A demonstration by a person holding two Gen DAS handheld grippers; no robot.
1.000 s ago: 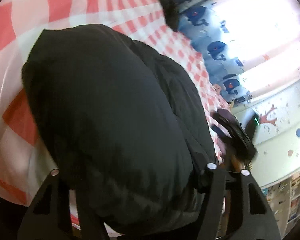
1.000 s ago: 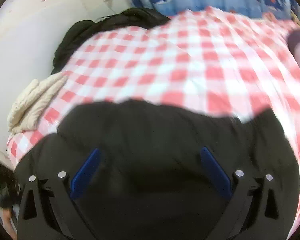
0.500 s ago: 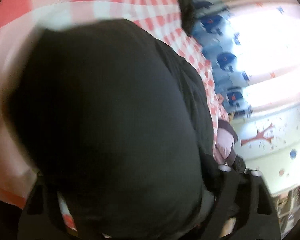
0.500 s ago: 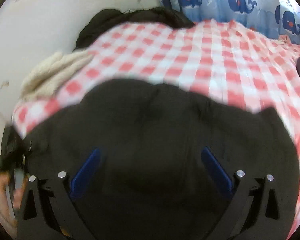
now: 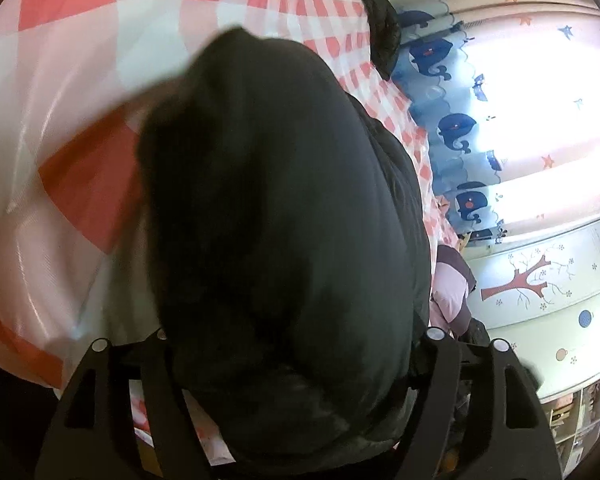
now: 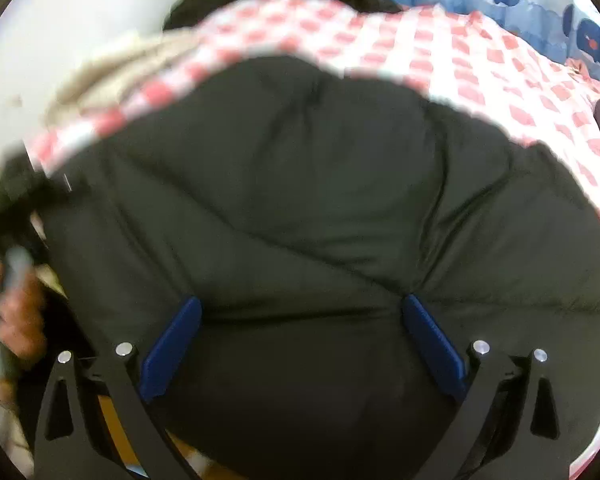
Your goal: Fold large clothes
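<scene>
Both claws sit low over a puffy black jacket (image 6: pixel 320 208) on the checked bed sheet (image 6: pixel 480 64). Right claw (image 6: pixel 300 316) is spread wide, blue pads (image 6: pixel 172 344) resting on padded fabric. Left claw (image 5: pixel 292 344) is buried; grip unclear. Whale curtains (image 5: pixel 456 128) hang behind.

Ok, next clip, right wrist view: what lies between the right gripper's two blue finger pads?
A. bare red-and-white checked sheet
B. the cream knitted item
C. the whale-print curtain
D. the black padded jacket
D: in the right wrist view the black padded jacket fills the gap between the blue pads of the right gripper, which stand wide apart, while the checked sheet shows only beyond the jacket.
</scene>
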